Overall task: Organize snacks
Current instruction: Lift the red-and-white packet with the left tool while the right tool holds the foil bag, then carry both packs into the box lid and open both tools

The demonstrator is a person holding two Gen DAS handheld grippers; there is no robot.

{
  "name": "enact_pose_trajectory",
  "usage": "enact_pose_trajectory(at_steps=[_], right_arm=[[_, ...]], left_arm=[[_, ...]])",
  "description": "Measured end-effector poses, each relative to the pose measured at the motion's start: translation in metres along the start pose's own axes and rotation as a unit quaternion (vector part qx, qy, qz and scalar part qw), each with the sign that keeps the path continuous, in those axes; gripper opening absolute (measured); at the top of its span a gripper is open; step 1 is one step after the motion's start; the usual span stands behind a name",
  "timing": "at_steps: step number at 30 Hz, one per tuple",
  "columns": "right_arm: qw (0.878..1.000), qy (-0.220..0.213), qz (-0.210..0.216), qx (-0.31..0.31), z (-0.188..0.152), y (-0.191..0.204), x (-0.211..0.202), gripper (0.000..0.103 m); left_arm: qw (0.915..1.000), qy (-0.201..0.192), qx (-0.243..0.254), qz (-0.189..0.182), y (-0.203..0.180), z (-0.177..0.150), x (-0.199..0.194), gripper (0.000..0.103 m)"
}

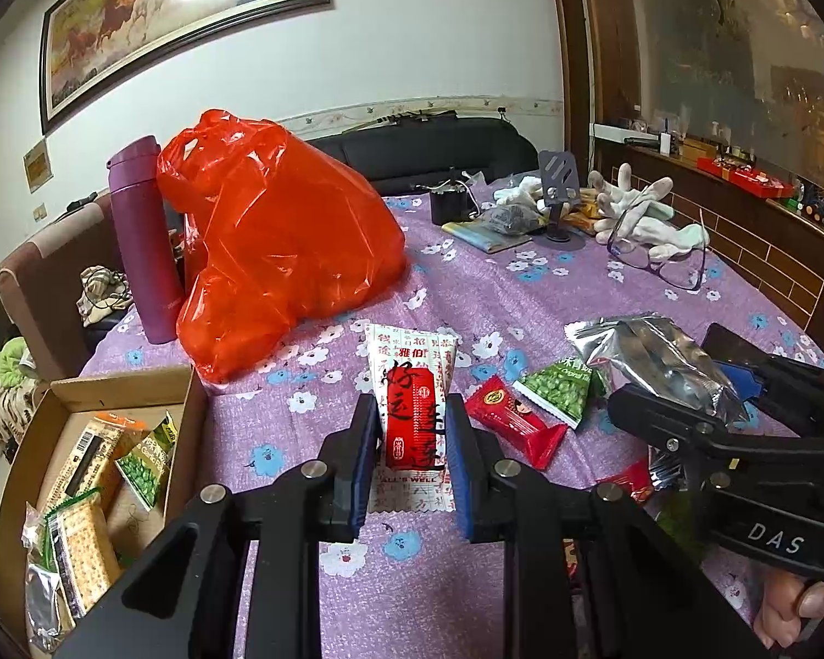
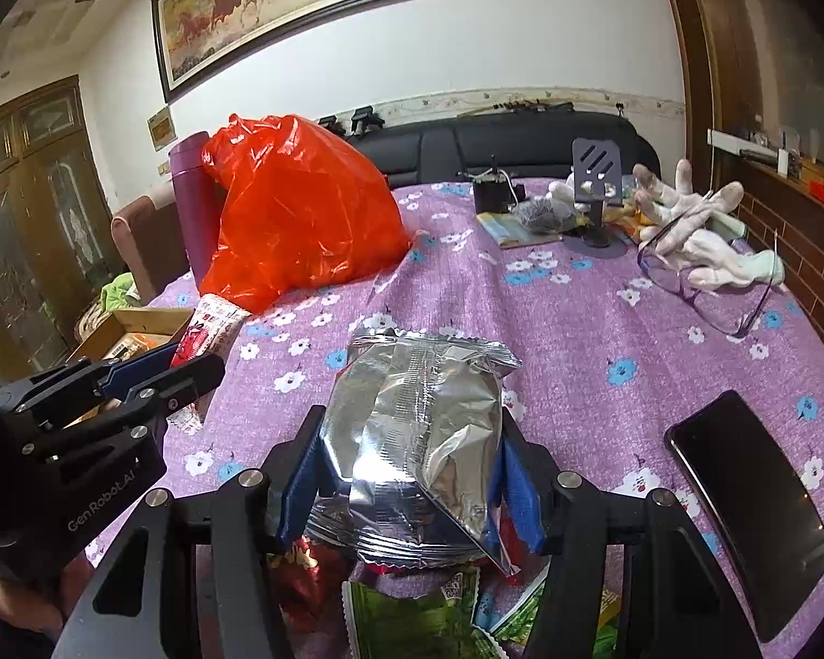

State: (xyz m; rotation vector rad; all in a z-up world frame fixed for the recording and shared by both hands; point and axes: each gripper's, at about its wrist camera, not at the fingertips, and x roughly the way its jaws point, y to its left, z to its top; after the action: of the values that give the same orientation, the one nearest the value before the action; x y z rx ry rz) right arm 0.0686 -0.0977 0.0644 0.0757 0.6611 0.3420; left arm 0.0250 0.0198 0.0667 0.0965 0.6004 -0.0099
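**A:** What is shown from the left wrist?

**B:** A white-and-red paper-look snack packet printed with Chinese characters (image 1: 412, 401) is seen clamped between the blue pads of the left gripper (image 1: 409, 456), lifted above the purple flowered tablecloth (image 1: 467, 285). An open cardboard box (image 1: 187, 412), already holding cracker packs and a green pea packet, is seen low at the left; the packet is probably held raised so it can be carried there. A red candy wrapper (image 1: 513, 423) and a green pea snack packet (image 1: 557, 390) are left lying on the cloth just beside the grip. A bulging orange-red plastic bag (image 1: 280, 241) is propped against a purple flask (image 1: 143, 241), well behind.

**A:** And from the right wrist?

**B:** A crinkled silver foil snack bag (image 2: 417, 439) is gripped at its sides by the right gripper (image 2: 412, 472), jaws closed onto it. It is held over a small heap of red and green packets (image 2: 428, 604), apparently just picked from that pile. A black phone (image 2: 752, 505) is seen lying to the right, apart, and the box corner far left.
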Motion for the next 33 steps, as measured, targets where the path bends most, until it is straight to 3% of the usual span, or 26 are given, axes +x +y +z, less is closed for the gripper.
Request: enact_pose_trajectory(at_steps=[13, 21, 28, 33], right_arm=[[1.000, 0.003, 0.001, 0.016, 0.001, -0.006, 0.002, 0.062], [1.000, -0.008, 0.002, 0.013, 0.002, -0.004, -0.004, 0.062], [1.000, -0.012, -0.010, 0.022, 0.003, 0.001, -0.003, 0.062], [0.999, -0.023, 0.016, 0.029, 0.011, 0.025, -0.016, 0.062]], left_arm=[[0.9995, 0.005, -0.030, -0.009, 0.015, 0.004, 0.001, 0.023], [0.9971, 0.007, -0.065, -0.039, 0.029, 0.007, -0.010, 0.023], [0.9932, -0.021, -0.109, -0.034, 0.066, 0.005, -0.053, 0.023], [0.9914, -0.027, -0.128, -0.004, 0.108, -0.009, -0.084, 0.023]])
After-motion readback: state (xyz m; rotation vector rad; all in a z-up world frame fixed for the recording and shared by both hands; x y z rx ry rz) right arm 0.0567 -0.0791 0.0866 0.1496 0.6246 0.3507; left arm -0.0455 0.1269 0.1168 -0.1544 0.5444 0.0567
